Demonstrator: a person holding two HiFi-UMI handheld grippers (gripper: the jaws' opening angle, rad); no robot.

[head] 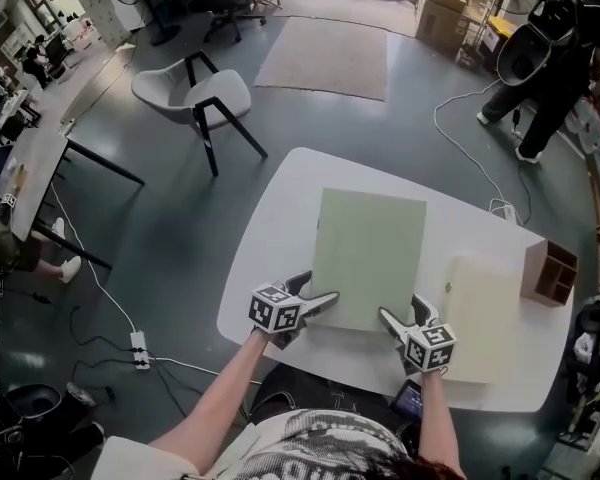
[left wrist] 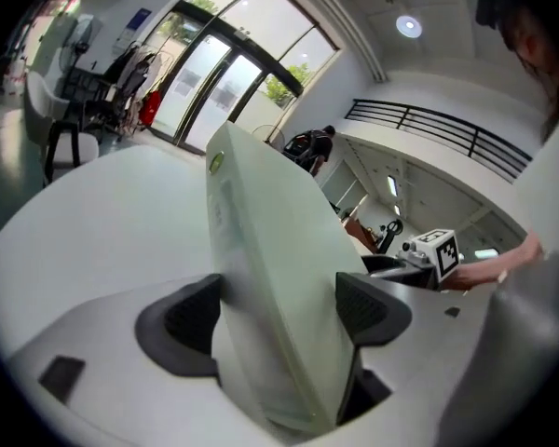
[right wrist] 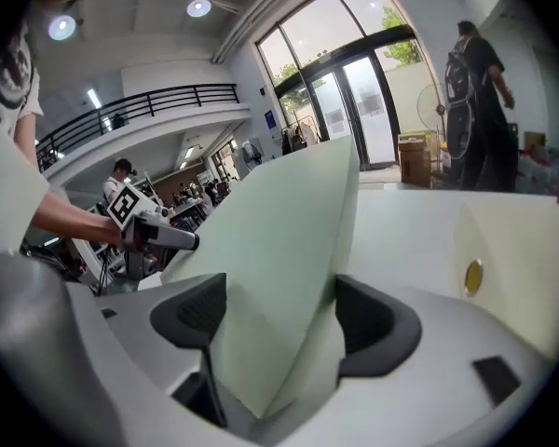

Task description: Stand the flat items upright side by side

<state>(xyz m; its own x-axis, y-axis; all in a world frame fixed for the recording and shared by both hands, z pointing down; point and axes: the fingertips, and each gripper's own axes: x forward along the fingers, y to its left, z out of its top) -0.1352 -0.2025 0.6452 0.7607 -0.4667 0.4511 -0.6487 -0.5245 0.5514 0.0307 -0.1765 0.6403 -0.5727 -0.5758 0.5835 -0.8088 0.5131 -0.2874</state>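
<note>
A large pale green flat box (head: 368, 258) is held by its near edge over the white table (head: 275, 228). It tilts up away from me. My left gripper (head: 315, 293) is shut on its near left corner, and in the left gripper view the box (left wrist: 270, 277) fills the gap between both pads. My right gripper (head: 400, 313) is shut on the near right corner, where the box (right wrist: 279, 259) sits between the pads. A second flat item, cream-coloured (head: 485, 318), lies flat on the table to the right.
A small wooden box (head: 552, 273) stands at the table's right edge beside the cream item. A white chair (head: 195, 93) and a beige rug (head: 330, 53) are on the floor beyond. A person (head: 550, 58) stands at the far right.
</note>
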